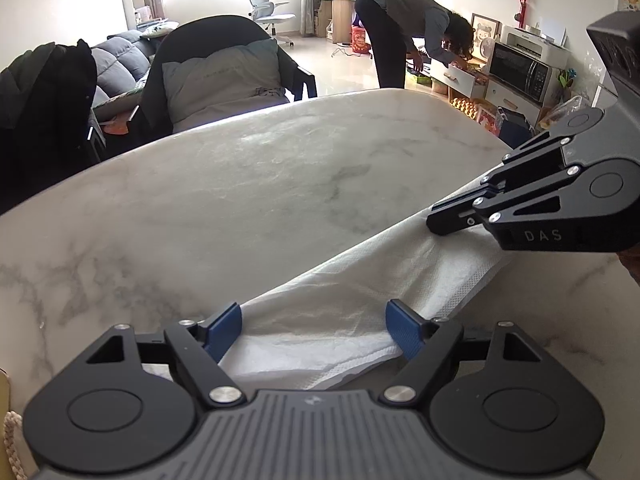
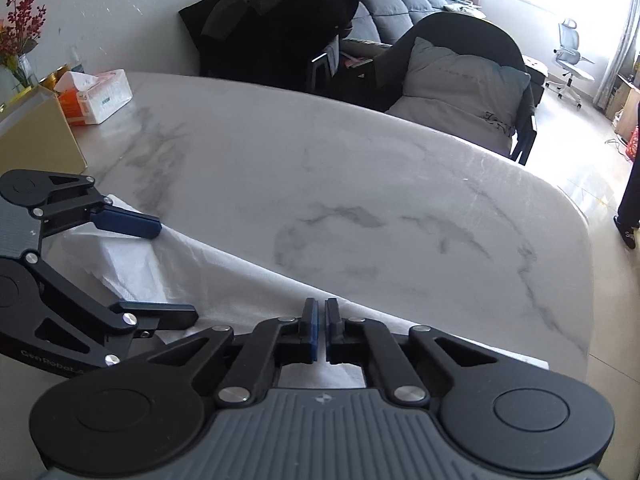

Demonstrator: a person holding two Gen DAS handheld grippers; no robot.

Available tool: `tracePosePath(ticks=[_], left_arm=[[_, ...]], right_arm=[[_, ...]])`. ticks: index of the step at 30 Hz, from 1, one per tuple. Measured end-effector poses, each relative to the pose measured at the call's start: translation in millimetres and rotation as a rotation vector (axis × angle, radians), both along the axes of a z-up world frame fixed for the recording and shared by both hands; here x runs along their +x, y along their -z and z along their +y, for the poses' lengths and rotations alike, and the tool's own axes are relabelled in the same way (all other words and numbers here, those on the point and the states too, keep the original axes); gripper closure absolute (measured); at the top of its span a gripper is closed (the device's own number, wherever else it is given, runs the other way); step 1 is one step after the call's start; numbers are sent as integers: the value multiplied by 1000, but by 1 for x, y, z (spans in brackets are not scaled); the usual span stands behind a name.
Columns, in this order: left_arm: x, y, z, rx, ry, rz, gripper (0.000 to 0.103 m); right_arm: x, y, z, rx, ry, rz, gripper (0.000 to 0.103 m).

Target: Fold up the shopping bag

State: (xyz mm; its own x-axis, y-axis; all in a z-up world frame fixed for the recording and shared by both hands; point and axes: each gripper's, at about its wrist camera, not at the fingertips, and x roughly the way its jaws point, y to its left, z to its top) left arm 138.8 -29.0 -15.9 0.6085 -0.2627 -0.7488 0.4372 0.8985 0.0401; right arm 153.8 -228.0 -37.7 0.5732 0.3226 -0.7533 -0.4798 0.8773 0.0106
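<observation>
White non-woven fabric, the bag (image 1: 352,312), lies flattened into a long strip along the near edge of the marble table (image 1: 248,184). The left gripper (image 1: 314,330) points steeply down over one end of the strip; its jaws stand wide apart, the blue pads (image 1: 404,330) straddle the fabric, and neither pad presses on it. The right gripper (image 2: 320,330) points down at a similar slant over the other end. Its jaws are clenched together; the left wrist view shows the tips resting on the bag, but whether fabric is pinched between them cannot be told. Part of the bag is hidden beneath both gripper bodies. "DAS" reads on the right gripper's link, and a cut-off "GenRobot" on the left gripper's arm. A cardboard box (image 2: 40,136) and a tissue pack (image 2: 100,96) stand at the table's far corner. Beyond the table, a chair holds a grey cushion (image 1: 224,76), and a person (image 1: 408,36) bends over an open drawer.
</observation>
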Motion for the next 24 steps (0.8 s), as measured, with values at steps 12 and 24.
tracePosePath(ticks=[12, 24], left_arm=[[-1, 1, 0, 1, -4, 0, 20], [2, -13, 7, 10, -50, 44, 32]], right_arm=[[-5, 4, -74, -57, 143, -38, 103], [-6, 5, -67, -90, 150, -44, 102]])
